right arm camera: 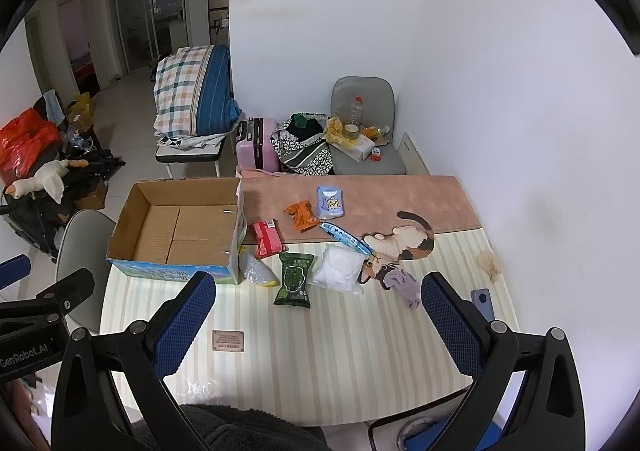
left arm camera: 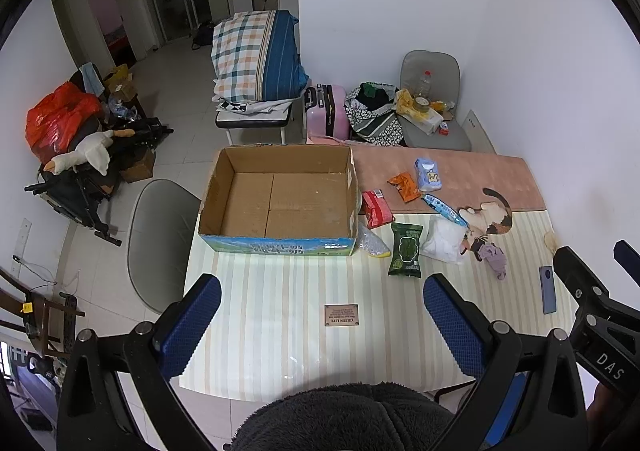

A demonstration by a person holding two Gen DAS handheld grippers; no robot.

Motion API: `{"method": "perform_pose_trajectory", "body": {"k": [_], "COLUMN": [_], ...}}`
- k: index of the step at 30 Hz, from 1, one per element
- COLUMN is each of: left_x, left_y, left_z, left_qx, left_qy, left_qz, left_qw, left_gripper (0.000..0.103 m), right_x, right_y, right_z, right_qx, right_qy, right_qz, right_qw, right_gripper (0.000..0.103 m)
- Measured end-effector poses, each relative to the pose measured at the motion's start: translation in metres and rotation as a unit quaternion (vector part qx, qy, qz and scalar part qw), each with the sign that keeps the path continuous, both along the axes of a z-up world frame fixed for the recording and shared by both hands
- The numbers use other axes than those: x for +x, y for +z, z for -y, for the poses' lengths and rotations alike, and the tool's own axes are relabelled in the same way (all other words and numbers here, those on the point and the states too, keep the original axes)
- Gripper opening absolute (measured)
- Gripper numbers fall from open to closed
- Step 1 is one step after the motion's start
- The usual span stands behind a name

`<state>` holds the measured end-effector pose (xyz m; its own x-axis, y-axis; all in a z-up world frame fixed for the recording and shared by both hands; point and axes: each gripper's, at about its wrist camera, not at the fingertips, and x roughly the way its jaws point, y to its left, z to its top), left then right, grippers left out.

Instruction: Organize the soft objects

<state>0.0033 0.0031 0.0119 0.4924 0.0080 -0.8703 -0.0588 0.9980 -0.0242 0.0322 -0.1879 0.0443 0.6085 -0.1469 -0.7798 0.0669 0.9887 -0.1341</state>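
Nothing is packed yet: the cardboard box [left arm camera: 280, 203] sits empty, and the soft packets [right arm camera: 294, 279] lie beside it on the table [right arm camera: 320, 351]. The left gripper [left arm camera: 322, 327] and right gripper [right arm camera: 318, 327] hover with jaws apart, holding nothing.

Lived-in home, folded bedding [left arm camera: 256, 55], pink suitcase [left arm camera: 326, 109], table [left arm camera: 280, 331]

A grey-blue phone [left arm camera: 547, 290] lies flat near the table's [left arm camera: 280, 351] right edge, and a small brown label card [left arm camera: 341, 315] sits on the striped cloth at the near side. Beyond the far edge stand a pink suitcase [left arm camera: 326, 111], a grey chair [left arm camera: 434, 99] piled with clutter, and folded plaid bedding [left arm camera: 256, 55]. Far left, a white goose plush [left arm camera: 84, 153] rests beside a red bag [left arm camera: 58, 121].
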Motion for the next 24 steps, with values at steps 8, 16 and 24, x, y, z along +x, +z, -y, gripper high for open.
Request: {"method": "perform_pose_trajectory", "body": {"k": [8,16,24], "left_x": [-0.001,0.008,0.008], "left_y": [0.003,0.010,0.010], "left_z": [0.000,0.004,0.005], "left_qx": [0.000,0.000,0.003], "left_qy": [0.000,0.000,0.000], "left_qz": [0.002,0.004,0.006], "left_qw": [1.0000,1.0000,1.0000], "left_gripper": [0.103,0.103,0.103], "right_x": [0.000,0.000,0.000], "right_y": [0.003,0.007,0.004], "right_z": [-0.002,-0.001,0.003], "right_qx": [-0.002,-0.002,-0.001], "right_qy": [0.004,0.003,0.006], "right_qz": [0.002,0.006,0.012], "right_qw": [1.000,1.000,1.000], "right_gripper": [0.103,0.103,0.103]}}
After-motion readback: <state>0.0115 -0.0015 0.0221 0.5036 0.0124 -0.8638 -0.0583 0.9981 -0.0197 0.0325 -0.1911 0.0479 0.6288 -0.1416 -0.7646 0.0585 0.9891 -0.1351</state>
